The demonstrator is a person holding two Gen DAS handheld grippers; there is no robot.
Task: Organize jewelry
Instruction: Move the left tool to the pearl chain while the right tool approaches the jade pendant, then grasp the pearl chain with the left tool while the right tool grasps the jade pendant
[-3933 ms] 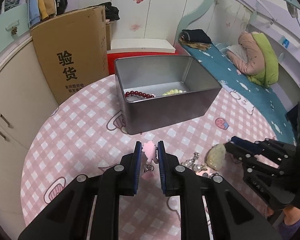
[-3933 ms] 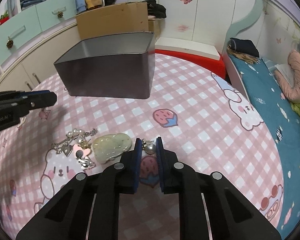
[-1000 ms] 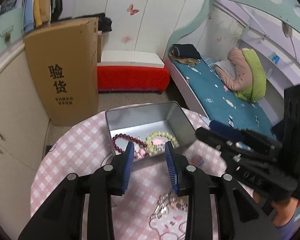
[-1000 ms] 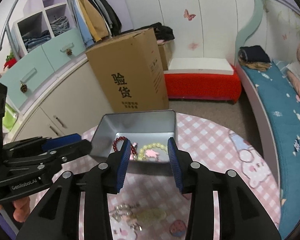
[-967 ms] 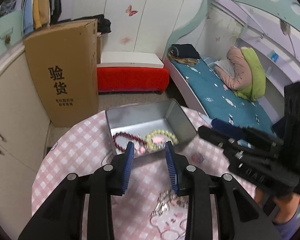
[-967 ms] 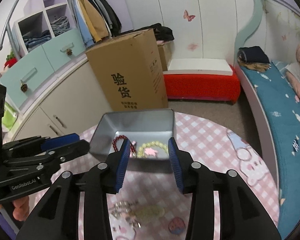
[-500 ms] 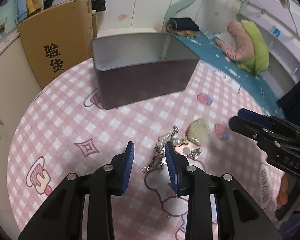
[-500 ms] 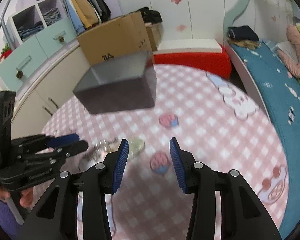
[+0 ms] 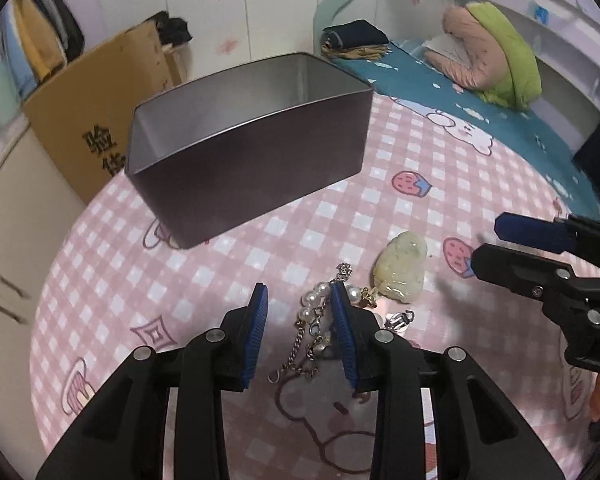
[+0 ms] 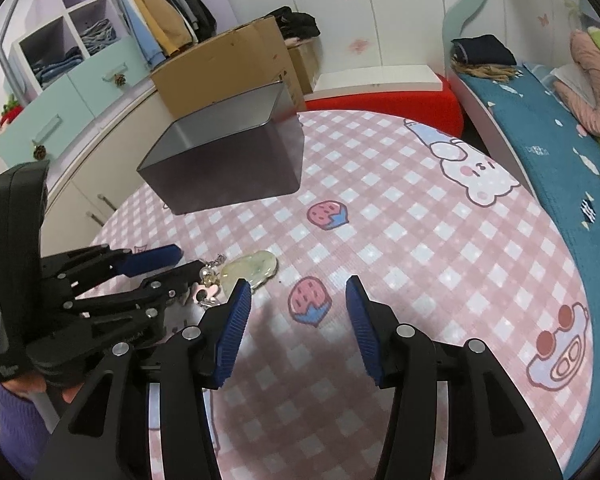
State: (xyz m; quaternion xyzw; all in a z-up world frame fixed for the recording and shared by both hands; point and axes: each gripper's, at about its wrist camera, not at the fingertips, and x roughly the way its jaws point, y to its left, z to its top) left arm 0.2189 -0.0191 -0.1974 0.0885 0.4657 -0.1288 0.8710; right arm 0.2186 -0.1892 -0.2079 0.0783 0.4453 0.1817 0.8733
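Observation:
A pearl-and-chain bracelet (image 9: pixel 314 322) lies on the pink checked tablecloth (image 9: pixel 100 280). My left gripper (image 9: pixel 299 292) hangs low over it, open, one pad on each side of the chain and not pressing it. A pale jade pendant (image 9: pixel 400 272) and a small silver charm (image 9: pixel 398 320) lie just to the right. The grey metal tin (image 9: pixel 252 160) stands beyond; its inside is hidden. My right gripper (image 10: pixel 296 286) is over a strawberry print right of the pendant (image 10: pixel 252 270), its jaws opening with nothing between them. The left gripper (image 10: pixel 188 262) shows at its left.
A cardboard box (image 10: pixel 220 68) and cream cabinets (image 10: pixel 96 184) stand behind the tin (image 10: pixel 228 172). A red bench (image 10: pixel 380 100) and a bed with a teal sheet (image 10: pixel 540 136) lie to the right. The round table's edge curves along the right side.
Both grippers have come down from above the tin to the jewelry on the table. The left one now straddles the bracelet. The right gripper's jaws have widened.

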